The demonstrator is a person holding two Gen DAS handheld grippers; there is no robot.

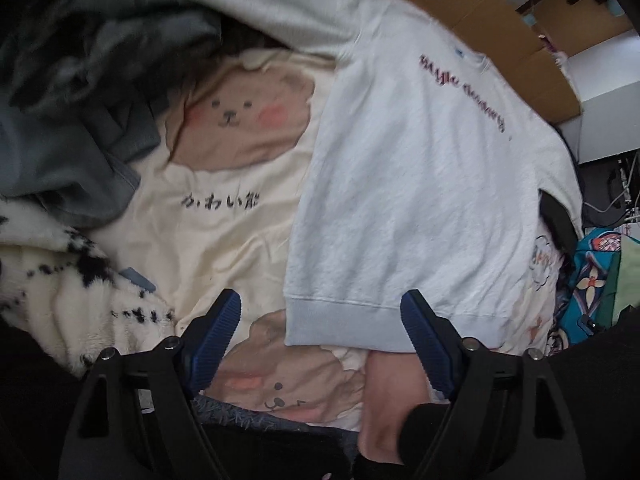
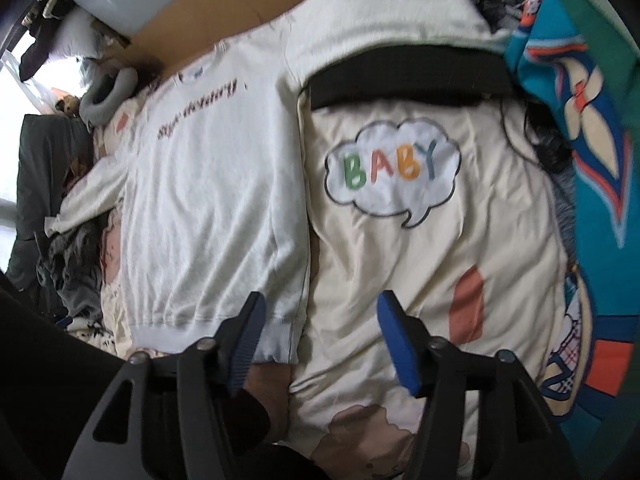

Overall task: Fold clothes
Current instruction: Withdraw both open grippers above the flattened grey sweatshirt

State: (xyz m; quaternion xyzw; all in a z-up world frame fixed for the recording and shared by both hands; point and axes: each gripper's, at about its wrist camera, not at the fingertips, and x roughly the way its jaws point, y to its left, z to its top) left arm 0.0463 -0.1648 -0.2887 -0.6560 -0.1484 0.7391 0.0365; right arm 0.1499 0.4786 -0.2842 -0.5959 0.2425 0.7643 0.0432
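Showing bear print [image 1: 244, 116] leftward, BABY bubble [image 2: 390, 168] rightward, white sweatshirt [image 1: 420, 200] shared

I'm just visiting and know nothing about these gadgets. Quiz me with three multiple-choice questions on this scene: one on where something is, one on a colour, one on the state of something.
1. Where does the white sweatshirt lie?
A. on the cream bear-print blanket
B. in the cardboard box
C. on the floor

2. What colour are the pads of the left gripper?
A. red
B. blue
C. green

3. How do the right gripper's jaws stand?
A. clamped on the sweatshirt
B. open, holding nothing
C. shut on a sock

Answers: 1 A, the blanket shows around its edges. 2 B, both ribbed pads are blue. 3 B, a clear gap, cloth lying below.
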